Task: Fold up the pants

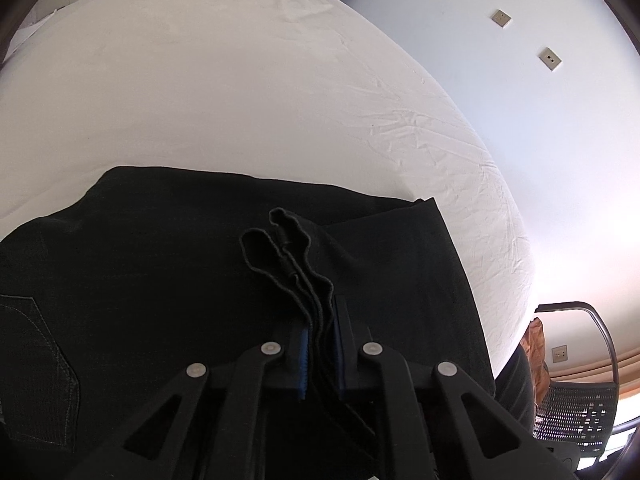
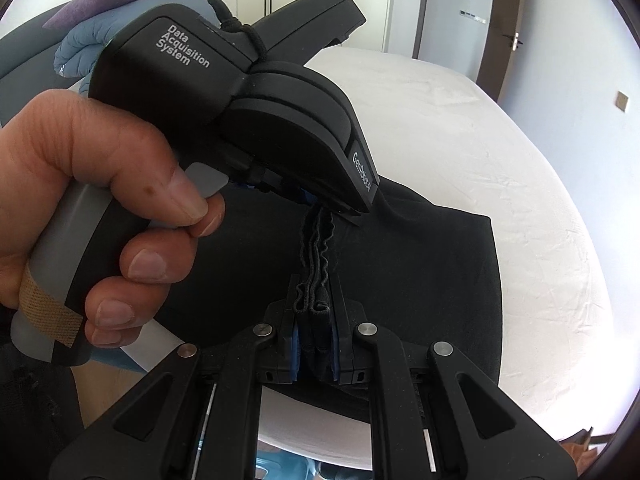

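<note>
Both grippers are pinching the same bunched edge of the black pants (image 1: 168, 264), probably so the stacked layers stay aligned for a fold. The left gripper (image 1: 320, 344), low centre, is pressing blue pads on the edge; the right gripper (image 2: 314, 340) is clamping it just beside. The pants are lying dark and mostly flat across the white bed (image 1: 200, 80).
</note>
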The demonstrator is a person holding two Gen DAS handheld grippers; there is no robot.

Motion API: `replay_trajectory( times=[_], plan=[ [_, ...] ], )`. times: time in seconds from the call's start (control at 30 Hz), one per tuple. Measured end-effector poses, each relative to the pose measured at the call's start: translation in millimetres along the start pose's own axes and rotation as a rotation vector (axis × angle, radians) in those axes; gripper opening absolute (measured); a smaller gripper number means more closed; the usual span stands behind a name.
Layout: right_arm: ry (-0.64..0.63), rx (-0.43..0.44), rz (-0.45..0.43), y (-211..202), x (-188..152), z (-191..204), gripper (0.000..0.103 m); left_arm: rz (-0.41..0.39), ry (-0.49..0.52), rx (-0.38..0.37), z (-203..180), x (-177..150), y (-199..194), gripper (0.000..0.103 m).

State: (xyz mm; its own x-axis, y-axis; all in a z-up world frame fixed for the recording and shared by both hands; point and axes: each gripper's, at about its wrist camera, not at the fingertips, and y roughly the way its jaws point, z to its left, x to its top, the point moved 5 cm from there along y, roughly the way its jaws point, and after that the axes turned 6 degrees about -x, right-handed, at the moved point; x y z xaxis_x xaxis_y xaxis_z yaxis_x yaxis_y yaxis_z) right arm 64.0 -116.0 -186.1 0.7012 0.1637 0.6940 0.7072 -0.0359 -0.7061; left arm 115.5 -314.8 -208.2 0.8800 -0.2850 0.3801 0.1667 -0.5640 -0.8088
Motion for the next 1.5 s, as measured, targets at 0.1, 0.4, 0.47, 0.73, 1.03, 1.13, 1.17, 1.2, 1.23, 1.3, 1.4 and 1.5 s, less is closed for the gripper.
replay_trajectory(
  times=[0.1,0.4,0.47,0.73,1.03,1.13,1.17,1.2,1.23,1.3,1.4,1.5],
  plan=[
    [-0.024,0.017,0.006,2.1,3.2,14.3,0.010,-0.011,-0.002,0.013,9.6,0.6,-7.7,0.010],
    [-0.075,0.126,0.047,25.9,17.3,74.8,0.010,-0.007,-0.021,0.060,71.0,4.0,-30.0,0.010],
    [-0.078,0.154,0.058,31.6,19.7,88.1,0.010,-0.004,-0.030,0.074,85.9,3.0,-33.9,0.010],
    [-0.101,0.219,0.122,55.3,14.2,123.0,0.010,0.004,-0.059,0.061,117.8,1.7,-34.5,0.010],
    [-0.081,0.248,0.191,81.1,0.4,115.0,0.014,0.005,-0.037,0.091,126.0,4.3,-30.2,0.031],
    [-0.040,0.295,0.217,79.4,-1.9,110.8,0.023,-0.044,-0.082,0.119,141.2,5.3,-45.5,0.051],
    [-0.024,0.329,0.227,76.6,-2.2,108.9,0.028,-0.064,-0.101,0.136,147.5,5.8,-53.0,0.057],
    [-0.009,0.360,0.233,70.8,-4.4,105.6,0.043,-0.088,-0.119,0.161,153.4,6.2,-61.2,0.061],
    [0.009,0.390,0.226,61.9,-6.8,100.5,0.055,-0.112,-0.133,0.191,158.9,6.4,-70.2,0.064],
    [0.050,0.425,0.196,43.4,-9.7,83.7,0.055,-0.163,-0.151,0.236,164.4,6.0,-88.7,0.064],
    [0.169,0.464,0.169,29.3,-9.6,39.6,0.055,-0.218,-0.131,0.237,151.5,2.6,-103.6,0.064],
    [0.345,0.530,0.174,33.1,-4.0,-19.6,0.055,-0.215,-0.059,0.202,120.1,-10.8,-96.6,0.064]
  ],
)
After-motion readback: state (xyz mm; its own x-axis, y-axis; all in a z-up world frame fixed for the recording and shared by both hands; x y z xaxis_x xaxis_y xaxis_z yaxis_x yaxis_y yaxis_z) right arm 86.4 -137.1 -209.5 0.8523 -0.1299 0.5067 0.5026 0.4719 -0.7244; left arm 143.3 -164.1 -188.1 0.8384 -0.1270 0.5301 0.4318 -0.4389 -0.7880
